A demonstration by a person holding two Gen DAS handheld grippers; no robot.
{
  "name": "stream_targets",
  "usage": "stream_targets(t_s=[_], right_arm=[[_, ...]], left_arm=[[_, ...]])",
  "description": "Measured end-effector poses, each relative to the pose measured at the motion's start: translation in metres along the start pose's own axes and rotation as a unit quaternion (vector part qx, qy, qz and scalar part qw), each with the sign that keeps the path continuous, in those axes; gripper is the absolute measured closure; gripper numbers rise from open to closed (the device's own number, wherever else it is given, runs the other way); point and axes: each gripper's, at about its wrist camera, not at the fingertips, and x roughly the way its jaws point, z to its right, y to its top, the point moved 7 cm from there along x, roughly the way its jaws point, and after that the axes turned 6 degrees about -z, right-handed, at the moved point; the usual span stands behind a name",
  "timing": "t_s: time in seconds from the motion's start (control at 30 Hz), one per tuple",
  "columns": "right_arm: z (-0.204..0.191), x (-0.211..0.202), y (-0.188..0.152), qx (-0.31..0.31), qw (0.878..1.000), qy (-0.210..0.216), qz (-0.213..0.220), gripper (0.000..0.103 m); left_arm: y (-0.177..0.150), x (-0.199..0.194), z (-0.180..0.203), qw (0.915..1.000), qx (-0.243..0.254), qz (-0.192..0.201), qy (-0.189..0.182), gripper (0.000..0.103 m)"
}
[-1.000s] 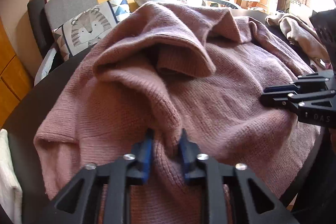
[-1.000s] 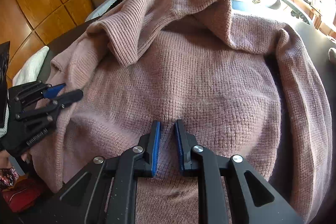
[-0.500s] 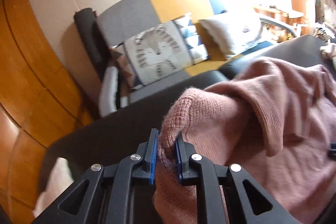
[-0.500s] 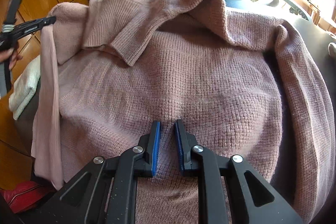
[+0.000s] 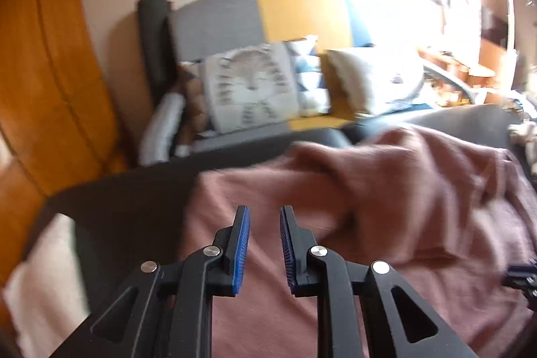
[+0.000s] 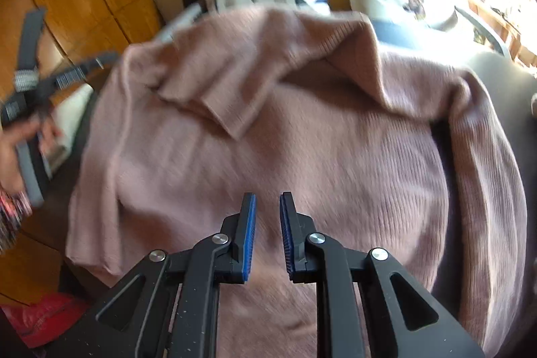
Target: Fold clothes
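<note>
Pink sweater (image 6: 302, 150) lies spread on dark table (image 5: 127, 210), one sleeve folded across its chest. Left tool (image 5: 263, 217) above sweater's edge, blades apart, gripping nothing. Right tool (image 6: 267, 207) over the body panel, blades parted, empty. Frames motion-blurred. Cushioned sofa (image 5: 235, 22) behind.

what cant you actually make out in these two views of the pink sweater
- Left wrist view: the sweater is smeared by motion blur, so its folds and knit are unreadable, and its right side runs off the edge.
- Right wrist view: the sweater's near hem is hidden behind the right gripper.
- Right wrist view: the left gripper is blurred at the left edge, so its fingers are indistinct.
- Both views: the dark table is mostly covered by the sweater.
</note>
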Motion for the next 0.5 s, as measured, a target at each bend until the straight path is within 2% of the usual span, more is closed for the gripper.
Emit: stream_targets(t_s=[0.07, 0.13, 0.2, 0.3, 0.37, 0.4, 0.5], right_arm=[[-0.008, -0.005, 0.016, 0.007, 1.000, 0.020, 0.015, 0.080], [-0.013, -0.007, 0.033, 0.018, 0.999, 0.039, 0.027, 0.050], [-0.011, 0.007, 0.056, 0.052, 0.997, 0.056, 0.023, 0.047], [0.000, 0.029, 0.079, 0.106, 0.990, 0.091, 0.012, 0.047], [0.004, 0.047, 0.089, 0.130, 0.985, 0.111, -0.004, 0.047], [0.005, 0.050, 0.095, 0.133, 0.983, 0.127, -0.003, 0.048], [0.005, 0.055, 0.119, 0.132, 0.978, 0.161, -0.008, 0.096]], left_arm=[[-0.015, 0.007, 0.028, 0.9993, 0.015, -0.013, -0.031, 0.085], [-0.029, 0.014, 0.055, 0.9973, 0.030, -0.026, -0.062, 0.085], [-0.044, 0.020, 0.082, 0.9939, 0.044, -0.039, -0.093, 0.085], [-0.073, 0.033, 0.099, 0.9931, 0.068, -0.056, -0.078, 0.084], [-0.076, 0.032, 0.100, 0.9940, 0.059, -0.045, -0.080, 0.081], [-0.078, 0.032, 0.101, 0.9943, 0.055, -0.039, -0.082, 0.081], [-0.079, 0.036, 0.100, 0.9930, 0.033, -0.043, -0.105, 0.079]])
